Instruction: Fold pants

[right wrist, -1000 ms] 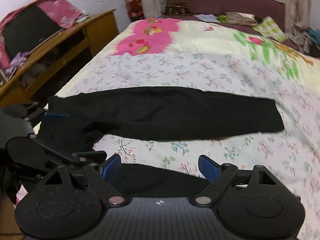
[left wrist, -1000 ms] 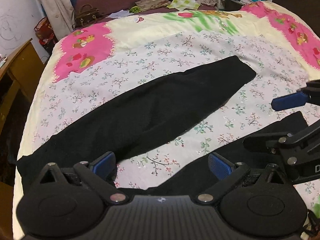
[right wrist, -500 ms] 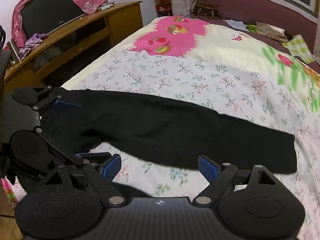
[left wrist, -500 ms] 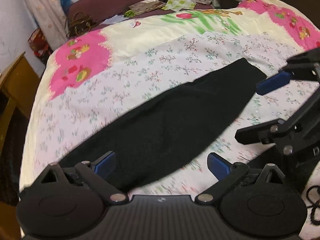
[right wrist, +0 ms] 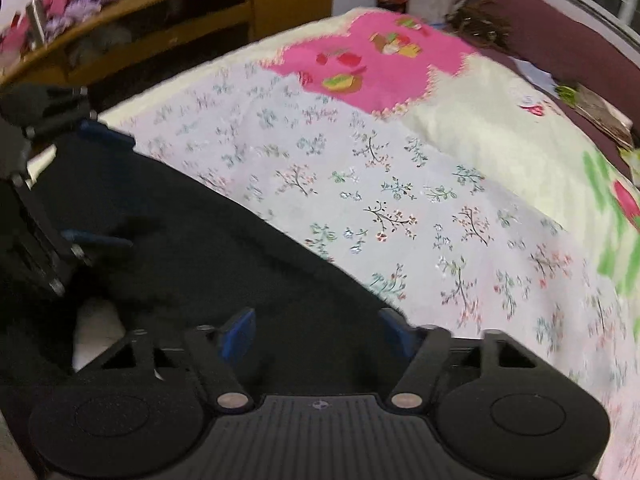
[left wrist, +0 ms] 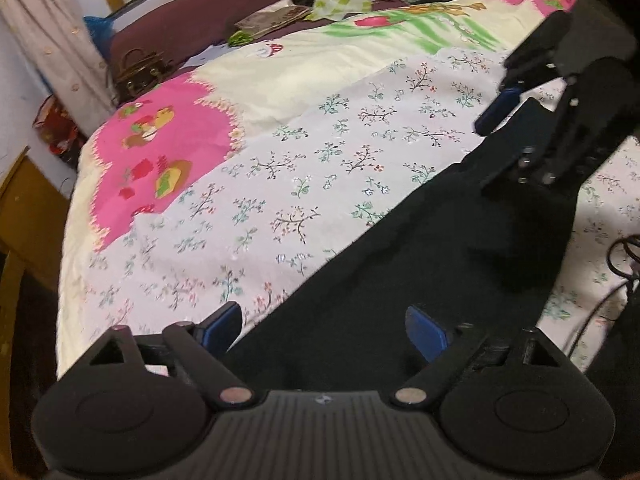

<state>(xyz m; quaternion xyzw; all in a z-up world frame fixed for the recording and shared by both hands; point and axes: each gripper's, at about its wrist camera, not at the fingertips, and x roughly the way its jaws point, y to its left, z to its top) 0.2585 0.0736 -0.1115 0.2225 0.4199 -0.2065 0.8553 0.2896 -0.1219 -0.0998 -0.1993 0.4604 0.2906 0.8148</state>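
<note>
Both tongs now lower over black pants (left wrist: 400,280), left tongs (left wrist: 324,330) released, right tongs (right wrist: 316,334) narrowing, unclamped

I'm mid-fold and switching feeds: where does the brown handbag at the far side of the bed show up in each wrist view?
Left wrist view: the brown handbag sits upper left, beyond the bedspread's pink patch, beside the pale curtain.
Right wrist view: a blurred brown shape near the top, right of centre, is probably it.
Shared landmark: the pink fruit-print patch of the bedspread, just in front of the bag in both.

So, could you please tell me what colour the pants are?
Plain black pants, clearest in the left wrist view.
</note>
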